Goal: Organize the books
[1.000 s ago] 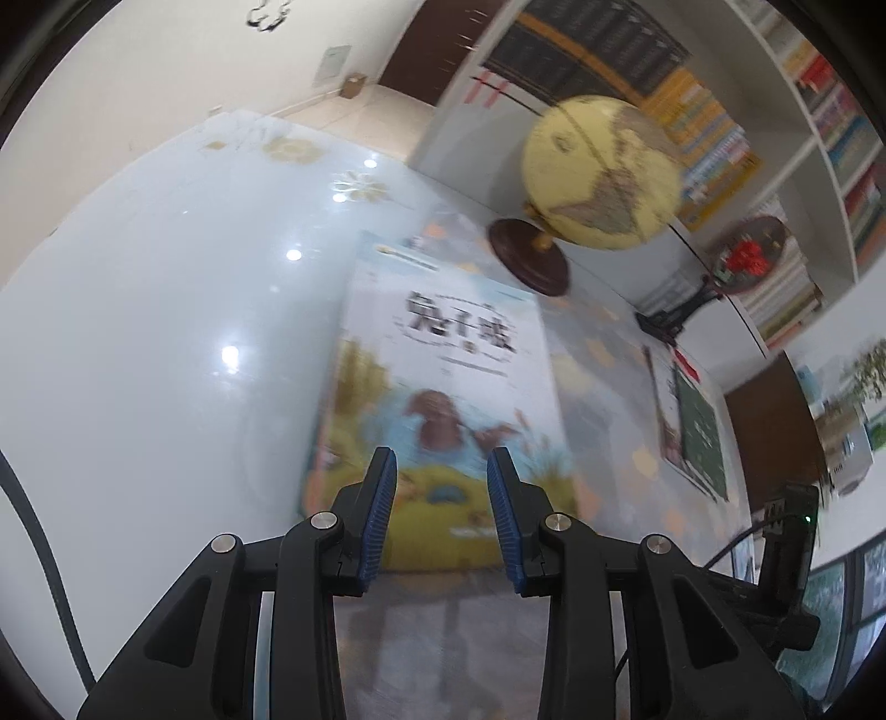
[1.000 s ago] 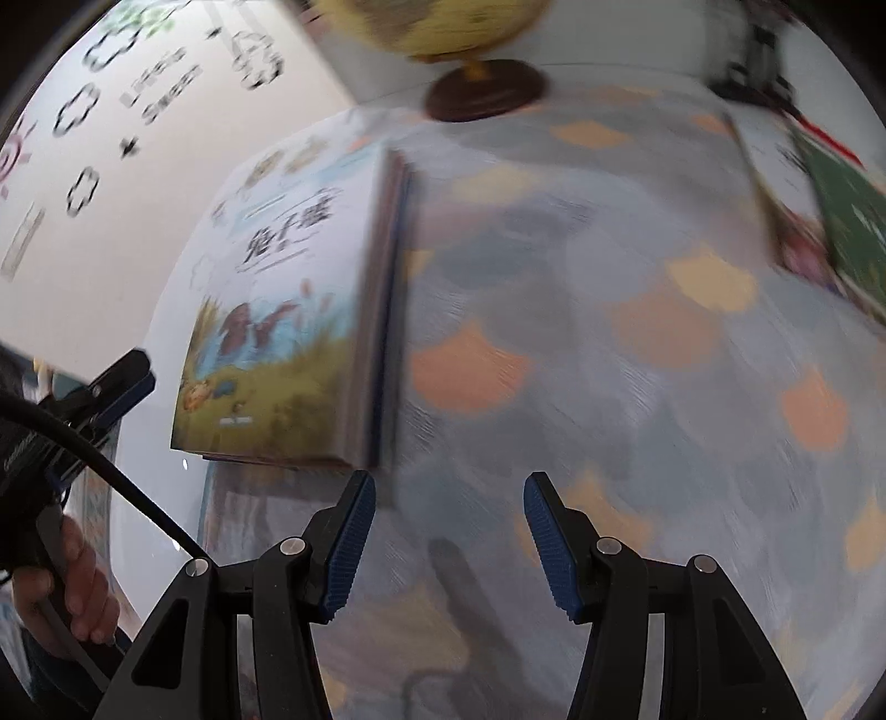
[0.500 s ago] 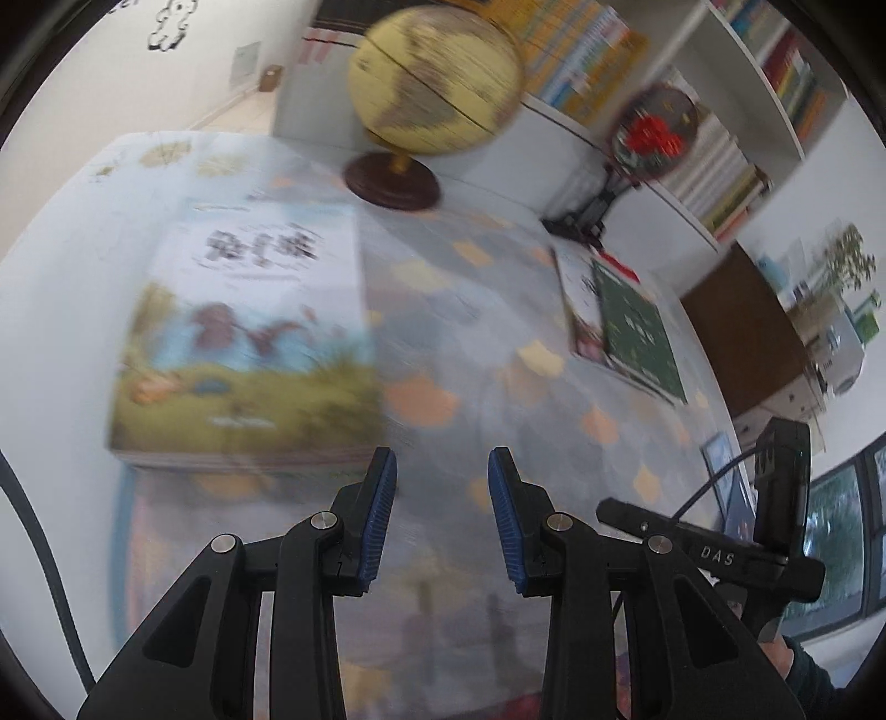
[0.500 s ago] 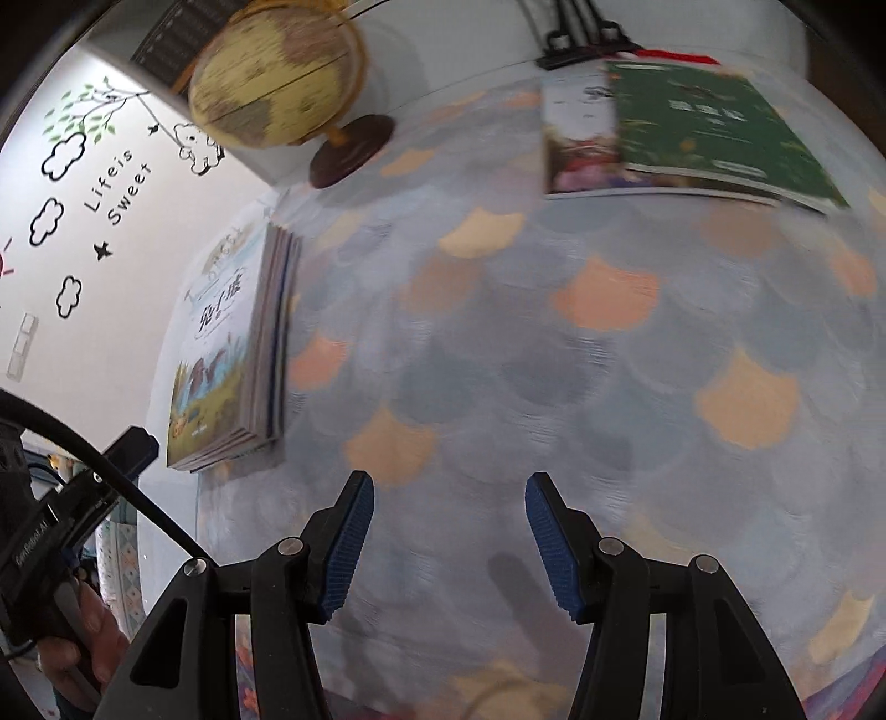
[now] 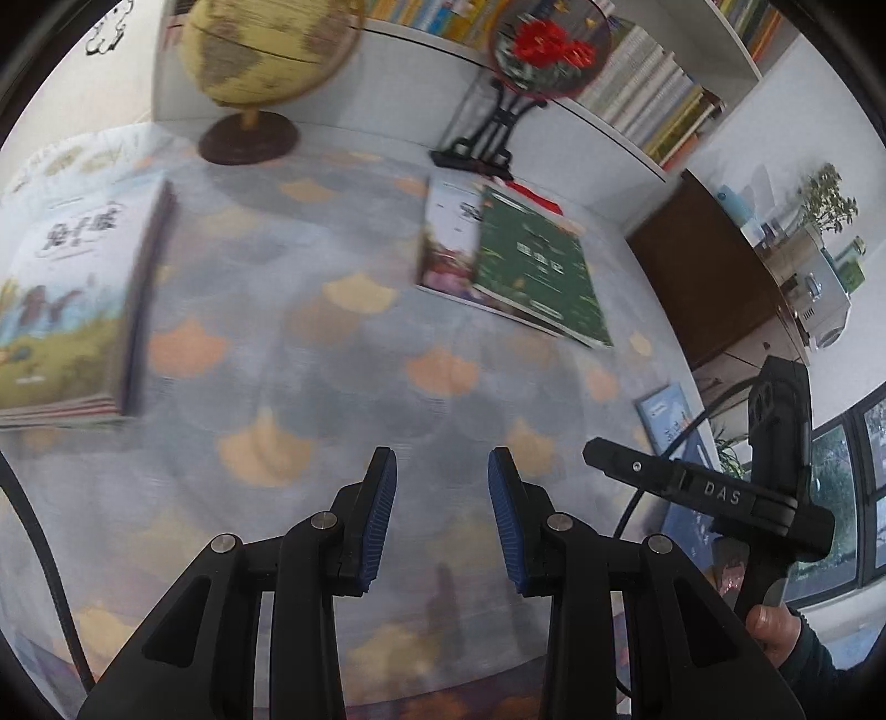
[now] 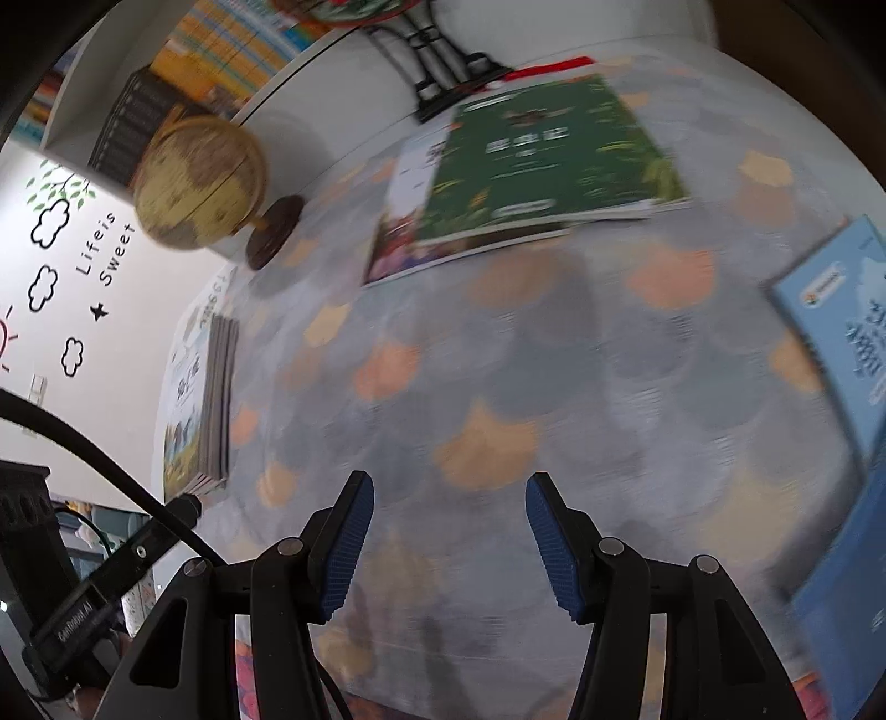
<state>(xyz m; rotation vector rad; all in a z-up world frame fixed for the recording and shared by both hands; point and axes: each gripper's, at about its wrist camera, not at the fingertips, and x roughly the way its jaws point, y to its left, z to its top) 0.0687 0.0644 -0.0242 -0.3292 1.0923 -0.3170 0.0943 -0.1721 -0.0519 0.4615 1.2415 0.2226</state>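
Some books are already stacked [image 5: 66,299] at left, but the green book [image 5: 534,271] at upper centre and blue book [image 6: 836,338] at right are left, both grippers [image 5: 440,520] [image 6: 448,545] held apart, empty.

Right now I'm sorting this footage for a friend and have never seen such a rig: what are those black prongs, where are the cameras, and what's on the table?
The prongs are two hand-held grippers, one in each of a person's hands, each with a camera looking along its blue-padded fingers. One picture comes from the left gripper, the other from the right gripper. Both stand open and hold nothing.

On the patterned tablecloth lie a stack of books on the left, a green book lying partly over another book, and a blue book at the right edge. A globe and a round ornament with red flowers stand at the back, before bookshelves.
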